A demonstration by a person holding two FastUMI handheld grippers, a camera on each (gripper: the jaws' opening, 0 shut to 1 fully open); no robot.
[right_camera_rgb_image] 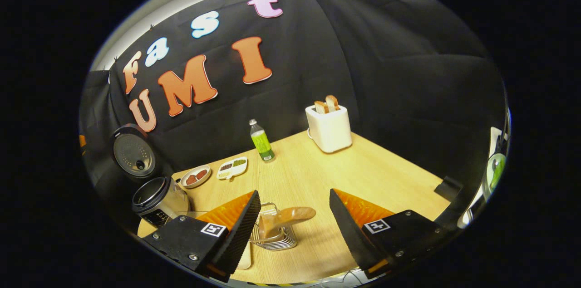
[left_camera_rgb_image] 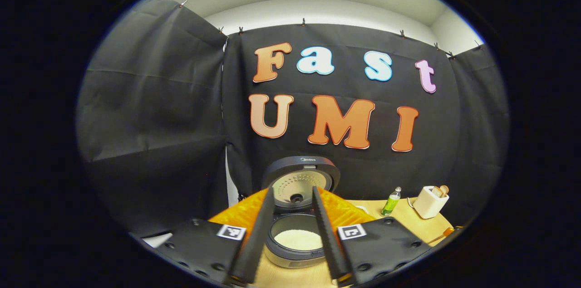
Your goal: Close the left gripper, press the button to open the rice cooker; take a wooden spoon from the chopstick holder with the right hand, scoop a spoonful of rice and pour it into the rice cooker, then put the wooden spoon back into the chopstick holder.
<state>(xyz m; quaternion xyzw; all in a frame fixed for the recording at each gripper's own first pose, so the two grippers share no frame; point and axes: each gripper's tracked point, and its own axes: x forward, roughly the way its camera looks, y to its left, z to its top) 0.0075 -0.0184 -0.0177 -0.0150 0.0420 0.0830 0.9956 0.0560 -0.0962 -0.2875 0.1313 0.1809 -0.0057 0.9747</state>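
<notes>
The rice cooker (left_camera_rgb_image: pixel 297 215) sits low at the centre of the left gripper view, lid already up, white rice in its pot. The left gripper (left_camera_rgb_image: pixel 292 233) has its jaws narrowly parted, holding nothing. In the right gripper view the wooden spoon (right_camera_rgb_image: pixel 283 216) leans in the wire chopstick holder (right_camera_rgb_image: pixel 274 236) at the bottom centre, between the wide-open jaws of the right gripper (right_camera_rgb_image: pixel 295 233). The spoon looks light, stiff and smooth; I would grip its handle near the top. A small logo sits on the cooker lid, too tiny to read reliably.
</notes>
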